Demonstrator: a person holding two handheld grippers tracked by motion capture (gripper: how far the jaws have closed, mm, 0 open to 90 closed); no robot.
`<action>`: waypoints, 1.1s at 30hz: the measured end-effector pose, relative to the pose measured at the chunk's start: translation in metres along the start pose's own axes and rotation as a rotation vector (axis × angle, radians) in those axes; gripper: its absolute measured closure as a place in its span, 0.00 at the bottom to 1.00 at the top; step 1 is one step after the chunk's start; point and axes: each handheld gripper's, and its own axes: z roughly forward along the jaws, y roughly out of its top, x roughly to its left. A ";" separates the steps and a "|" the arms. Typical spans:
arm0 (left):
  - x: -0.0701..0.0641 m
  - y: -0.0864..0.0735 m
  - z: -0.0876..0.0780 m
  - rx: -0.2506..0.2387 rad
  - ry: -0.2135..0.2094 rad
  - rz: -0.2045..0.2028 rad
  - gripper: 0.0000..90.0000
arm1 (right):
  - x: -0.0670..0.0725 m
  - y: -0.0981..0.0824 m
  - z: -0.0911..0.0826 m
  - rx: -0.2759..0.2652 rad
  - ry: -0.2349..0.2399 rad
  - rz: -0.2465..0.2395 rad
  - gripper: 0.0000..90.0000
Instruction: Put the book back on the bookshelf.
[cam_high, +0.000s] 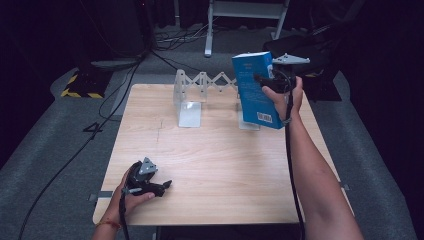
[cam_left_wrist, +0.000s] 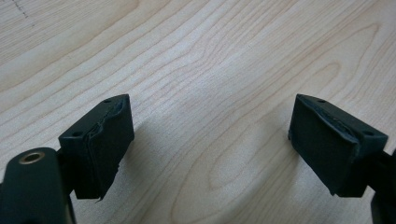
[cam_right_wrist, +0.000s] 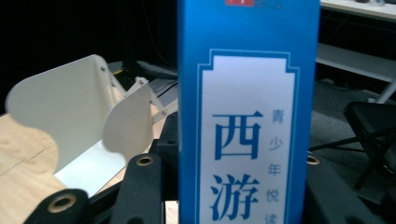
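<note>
I have the blue book (cam_high: 256, 90) clamped in my right gripper (cam_high: 265, 80), lifted off the wooden table (cam_high: 210, 170) at the far right, just in front of the white folding book rack (cam_high: 200, 92) that stands along the far edge. The book's long axis runs close to upright, tilted a little so its top leans to the left and its bottom corner, the one with the barcode, hangs lower right, near the rack's right-hand base plate. From the high view the back cover faces me; in the right gripper view the spine with its white label and blue Chinese characters (cam_right_wrist: 247, 140) stands straight up between the jaws, which close on the book from either side, with the rack's white dividers (cam_right_wrist: 70, 112) off to the left. My left gripper (cam_high: 162, 186) rests at the near left of the table, hand on the board, pointing right. Its jaws stand wide apart with nothing but bare wood grain between the pads (cam_left_wrist: 105, 144).
</note>
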 end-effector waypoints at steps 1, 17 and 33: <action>0.000 0.000 0.000 -0.003 0.002 0.000 0.17 | 0.000 0.001 0.002 0.003 -0.008 -0.005 0.68; 0.000 0.000 0.000 0.001 -0.004 0.003 0.16 | -0.014 -0.007 0.027 -0.038 -0.065 0.050 0.68; 0.000 0.000 0.000 0.000 -0.007 0.008 0.17 | -0.011 -0.045 0.025 -0.117 -0.060 0.032 0.68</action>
